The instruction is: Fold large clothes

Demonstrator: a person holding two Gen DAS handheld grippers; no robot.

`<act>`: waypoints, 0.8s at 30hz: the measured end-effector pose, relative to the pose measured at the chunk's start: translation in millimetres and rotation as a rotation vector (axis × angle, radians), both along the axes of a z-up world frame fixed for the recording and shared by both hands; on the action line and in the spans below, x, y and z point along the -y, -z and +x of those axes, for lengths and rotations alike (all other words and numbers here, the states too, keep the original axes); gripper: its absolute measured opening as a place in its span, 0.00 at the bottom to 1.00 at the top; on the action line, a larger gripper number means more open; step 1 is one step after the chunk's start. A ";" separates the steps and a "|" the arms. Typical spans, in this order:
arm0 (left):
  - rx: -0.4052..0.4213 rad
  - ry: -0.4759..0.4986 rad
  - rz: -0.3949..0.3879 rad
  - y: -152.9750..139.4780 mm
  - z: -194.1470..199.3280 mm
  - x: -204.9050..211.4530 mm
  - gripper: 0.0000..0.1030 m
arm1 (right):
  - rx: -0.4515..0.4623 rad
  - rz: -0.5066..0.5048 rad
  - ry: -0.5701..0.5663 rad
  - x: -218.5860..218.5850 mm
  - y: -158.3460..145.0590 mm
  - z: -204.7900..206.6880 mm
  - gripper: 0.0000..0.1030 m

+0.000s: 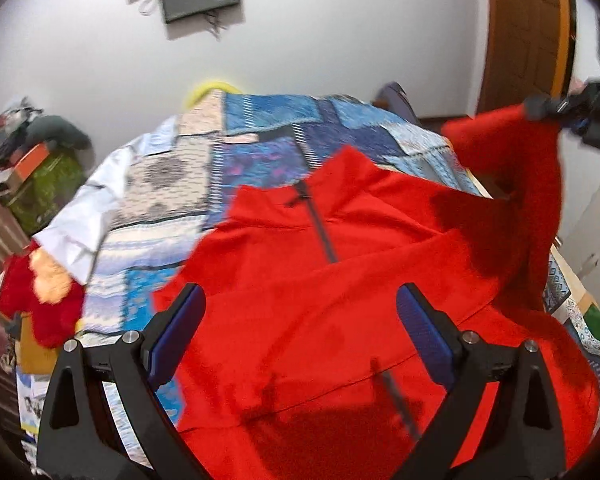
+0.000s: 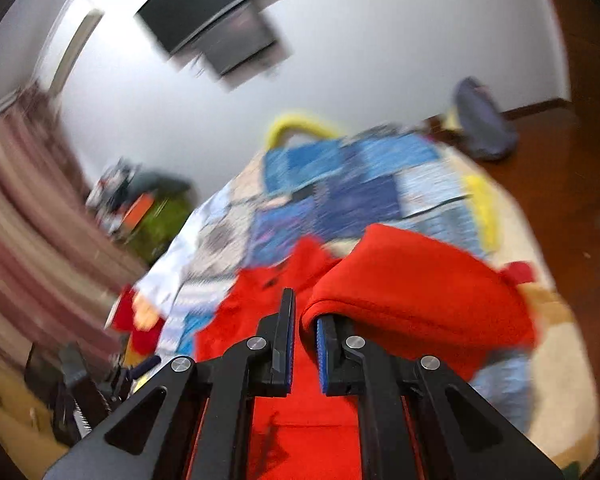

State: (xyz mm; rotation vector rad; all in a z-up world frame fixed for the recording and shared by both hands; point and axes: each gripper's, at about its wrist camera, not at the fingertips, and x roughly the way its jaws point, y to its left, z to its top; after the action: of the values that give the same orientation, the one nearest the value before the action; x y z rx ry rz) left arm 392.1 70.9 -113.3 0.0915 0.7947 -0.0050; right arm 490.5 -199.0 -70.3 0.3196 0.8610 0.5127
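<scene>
**A:** Progress first, from the left wrist view. What's done?

**B:** Little, by my reading. The red fleece pullover (image 1: 340, 320) lies face up on the patchwork bedspread (image 1: 260, 148), collar and zip toward the far wall, body spread flat. The left gripper (image 1: 300, 312) hangs above the chest with its jaws wide and nothing between them. No fold shows in the body.

**A:** And the sleeve?

**B:** One sleeve (image 1: 536, 184) is lifted off the bed at the right edge of this view, pinched at its end by the right gripper (image 1: 548, 108). I'd judge that as the first fold under way: sleeve being carried over the body, not yet laid down.

**A:** Anything else on the bed?

**B:** A white garment (image 1: 84, 216) at the left, and a red and orange plush thing (image 1: 40, 296) near the bed's edge. Both are apart from the pullover.

**A:** Now the right wrist view.

**B:** Blurred, so detail is poor. The right gripper (image 2: 302, 344) has its jaws narrow, red cloth running up between the pads, and the sleeve (image 2: 420, 292) drapes over the right finger. The rest of the pullover (image 2: 260, 292) sits below and ahead on the bedspread (image 2: 340, 196).

**A:** What remains?

**B:** As I judge it, nearly everything: set this sleeve across, bring the other sleeve in, then fold the body. Where the other sleeve lies I cannot tell.
</scene>
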 end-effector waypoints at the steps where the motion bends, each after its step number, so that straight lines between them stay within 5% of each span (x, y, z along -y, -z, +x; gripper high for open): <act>1: 0.007 -0.014 -0.001 -1.8 -7.5 -12.3 0.96 | -0.023 -0.018 -0.039 -26.7 10.0 -0.5 0.07; 6: -0.028 -0.077 -0.018 11.8 -35.5 -62.8 0.97 | -0.180 -0.164 -0.169 -116.4 94.7 -9.9 0.07; 12: -0.146 -0.106 -0.066 53.5 -46.9 -92.5 0.97 | -0.347 -0.359 -0.158 -142.1 199.6 -24.4 0.07; 18: -0.201 -0.083 -0.067 79.5 -42.5 -81.2 0.97 | -0.427 -0.294 -0.209 -119.2 196.9 -29.9 0.07; 24: -0.174 0.000 -0.065 67.0 -27.2 -40.7 0.97 | -0.445 -0.275 -0.274 -82.9 179.2 -62.3 0.07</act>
State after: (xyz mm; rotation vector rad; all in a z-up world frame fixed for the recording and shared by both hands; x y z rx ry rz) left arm 364.8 111.6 -180.3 0.0299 0.9677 -0.0387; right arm 428.3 -116.1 -249.5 0.0588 1.4043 0.5773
